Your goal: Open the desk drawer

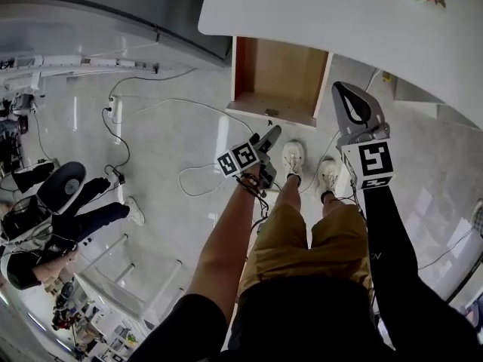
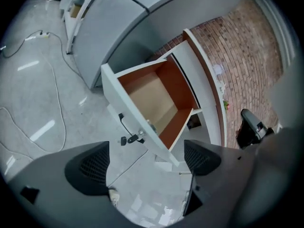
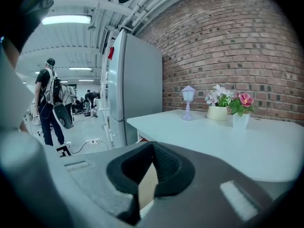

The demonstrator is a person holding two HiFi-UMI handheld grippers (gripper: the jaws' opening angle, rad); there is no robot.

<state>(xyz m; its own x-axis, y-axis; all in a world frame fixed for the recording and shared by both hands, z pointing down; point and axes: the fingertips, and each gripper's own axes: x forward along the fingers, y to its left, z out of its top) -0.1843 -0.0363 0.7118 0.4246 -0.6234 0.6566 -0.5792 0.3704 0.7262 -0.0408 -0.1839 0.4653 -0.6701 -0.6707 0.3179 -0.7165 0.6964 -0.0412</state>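
Note:
The drawer (image 1: 275, 78) of the white desk (image 1: 339, 21) stands pulled out, its brown inside bare. In the left gripper view the drawer (image 2: 152, 96) lies just ahead, with keys (image 2: 129, 139) hanging from the lock on its white front. My left gripper (image 1: 268, 138) hovers a little short of that front, apart from it; this left gripper (image 2: 145, 163) is open and empty. Held higher at the drawer's right side, my right gripper (image 1: 353, 105) points over the desk. The right gripper (image 3: 151, 167) is shut with nothing in it.
Cables (image 1: 200, 176) and a power strip (image 1: 112, 110) lie on the glossy floor to the left. A tall grey cabinet (image 3: 135, 84) stands beside the desk. A small lamp (image 3: 188, 101) and flower pots (image 3: 241, 109) sit on the desk. A person (image 1: 45, 225) sits at far left.

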